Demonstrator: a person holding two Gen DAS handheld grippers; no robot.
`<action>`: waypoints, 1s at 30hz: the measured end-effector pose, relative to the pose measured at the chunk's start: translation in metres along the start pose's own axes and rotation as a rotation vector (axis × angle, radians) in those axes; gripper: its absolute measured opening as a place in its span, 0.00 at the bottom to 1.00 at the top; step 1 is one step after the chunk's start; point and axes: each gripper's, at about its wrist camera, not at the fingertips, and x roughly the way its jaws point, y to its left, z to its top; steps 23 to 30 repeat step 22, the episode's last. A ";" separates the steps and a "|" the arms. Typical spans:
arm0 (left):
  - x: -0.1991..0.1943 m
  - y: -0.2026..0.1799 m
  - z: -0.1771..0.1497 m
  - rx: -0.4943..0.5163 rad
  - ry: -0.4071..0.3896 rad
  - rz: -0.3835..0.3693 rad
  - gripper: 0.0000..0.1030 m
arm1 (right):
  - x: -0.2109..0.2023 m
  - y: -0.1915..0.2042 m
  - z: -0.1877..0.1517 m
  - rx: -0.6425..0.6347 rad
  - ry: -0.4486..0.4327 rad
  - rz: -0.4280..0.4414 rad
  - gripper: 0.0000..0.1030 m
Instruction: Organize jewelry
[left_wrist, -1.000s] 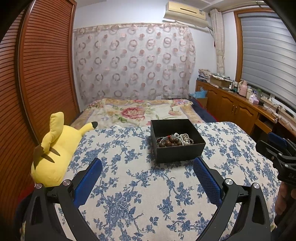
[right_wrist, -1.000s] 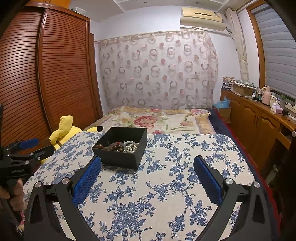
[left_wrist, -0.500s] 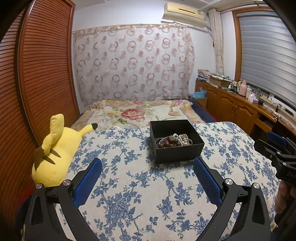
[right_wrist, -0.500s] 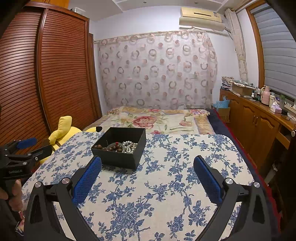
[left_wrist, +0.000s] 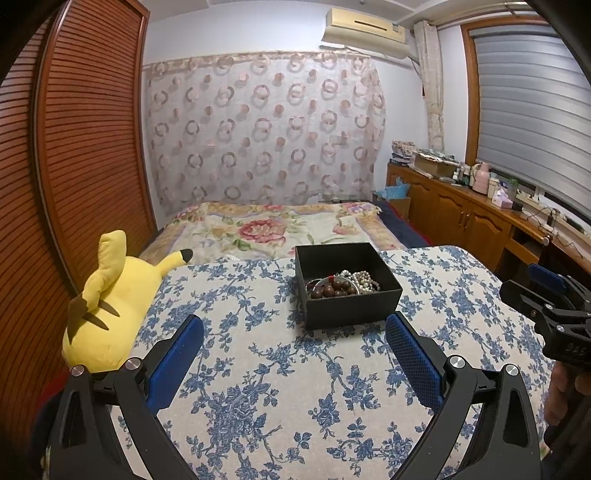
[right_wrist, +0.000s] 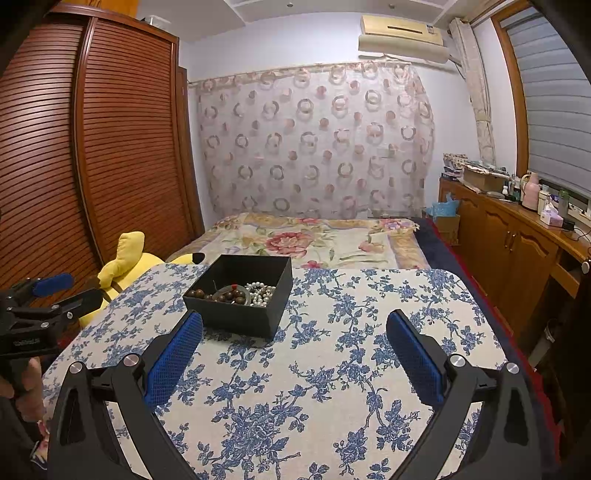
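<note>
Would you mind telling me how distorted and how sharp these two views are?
Left wrist view: fisheye bows the brown slatted wardrobe, corners vignette black, the black jewelry box stays sharp. Right wrist view: same curvature and dark corners, even indoor light, no glare on the box.

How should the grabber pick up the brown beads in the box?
Probably from straight above: the black box's walls block any sideways reach. Pinch across the brown beads at the near-left part of the strand, away from the pearls lying against them. The left gripper is open and nearly lined up with the box.
</note>
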 end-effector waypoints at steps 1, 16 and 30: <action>-0.001 0.000 0.000 0.001 -0.001 -0.001 0.92 | 0.000 0.001 0.000 0.001 0.000 0.000 0.98; -0.003 -0.001 0.001 0.002 -0.002 0.000 0.92 | 0.000 0.001 0.000 0.000 0.000 0.000 0.98; -0.003 -0.001 0.001 0.004 -0.004 0.001 0.92 | 0.000 0.001 0.000 0.001 0.000 0.001 0.98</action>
